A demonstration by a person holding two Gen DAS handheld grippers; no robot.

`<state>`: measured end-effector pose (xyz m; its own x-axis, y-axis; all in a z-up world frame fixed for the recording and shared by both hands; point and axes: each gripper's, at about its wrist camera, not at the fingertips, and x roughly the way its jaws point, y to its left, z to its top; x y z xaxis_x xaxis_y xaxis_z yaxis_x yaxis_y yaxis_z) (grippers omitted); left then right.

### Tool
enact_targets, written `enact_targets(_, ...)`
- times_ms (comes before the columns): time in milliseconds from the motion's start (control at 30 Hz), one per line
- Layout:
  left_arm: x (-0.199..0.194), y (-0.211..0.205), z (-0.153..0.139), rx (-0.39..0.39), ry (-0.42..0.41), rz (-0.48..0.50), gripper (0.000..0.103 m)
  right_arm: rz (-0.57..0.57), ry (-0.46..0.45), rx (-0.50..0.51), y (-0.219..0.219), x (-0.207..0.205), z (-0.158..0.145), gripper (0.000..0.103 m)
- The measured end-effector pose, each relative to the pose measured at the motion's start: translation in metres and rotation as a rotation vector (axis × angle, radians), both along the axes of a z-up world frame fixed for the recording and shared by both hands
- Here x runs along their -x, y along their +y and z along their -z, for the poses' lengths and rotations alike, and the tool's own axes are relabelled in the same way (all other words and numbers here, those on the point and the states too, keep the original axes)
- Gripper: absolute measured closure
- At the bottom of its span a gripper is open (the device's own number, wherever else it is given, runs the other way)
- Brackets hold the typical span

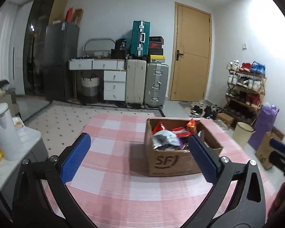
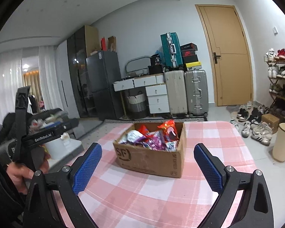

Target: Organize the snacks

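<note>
**Both grippers empty, snack box dead ahead**

My left gripper (image 1: 140,155) is spread wide with nothing between the blue pads; same for my right gripper (image 2: 148,163), jaws apart, holding nothing.

The snacks (image 2: 153,136) all sit piled inside the open cardboard box (image 2: 148,161) on the pink checked tablecloth (image 2: 142,195); no packet visible loose on the cloth in either view; red, purple and white bags mixed, tops poking above the rim.

Key relation: from the right wrist the box is straight ahead and close to centred between my fingers, one corner turned toward me, so its long axis runs diagonally away to the right; from the left wrist the box (image 1: 172,161) sits right of centre, partly behind my right-hand finger, its printed face roughly square to me; so the box lies slightly toward my right side; neither gripper is touching it, both hang back over the near part of the table. Judgement: the right gripper has the straighter line into the opening.

Stage is ambiguous; a full box with bare cloth fits snacks waiting to be sorted out of it, and equally snacks already gathered into it; can't call which from this.

My hand (image 2: 26,172) on the left tool's handle shows at the right view's edge.
</note>
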<state>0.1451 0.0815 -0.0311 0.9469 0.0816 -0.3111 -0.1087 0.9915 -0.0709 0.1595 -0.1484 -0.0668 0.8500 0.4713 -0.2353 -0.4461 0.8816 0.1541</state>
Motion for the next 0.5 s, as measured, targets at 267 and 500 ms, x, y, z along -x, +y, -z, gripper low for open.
enact_targets(267, -0.007, 0.004, 0.047, -0.007, -0.02, -0.036, 0.001, 0.067, -0.065, 0.032, 0.001, -0.01, 0.032, 0.002)
enact_targets(500, -0.023, 0.003, 0.088, -0.049, -0.004, -0.04, 0.001, 0.083, -0.078, 0.087, 0.007, -0.028, 0.061, 0.002)
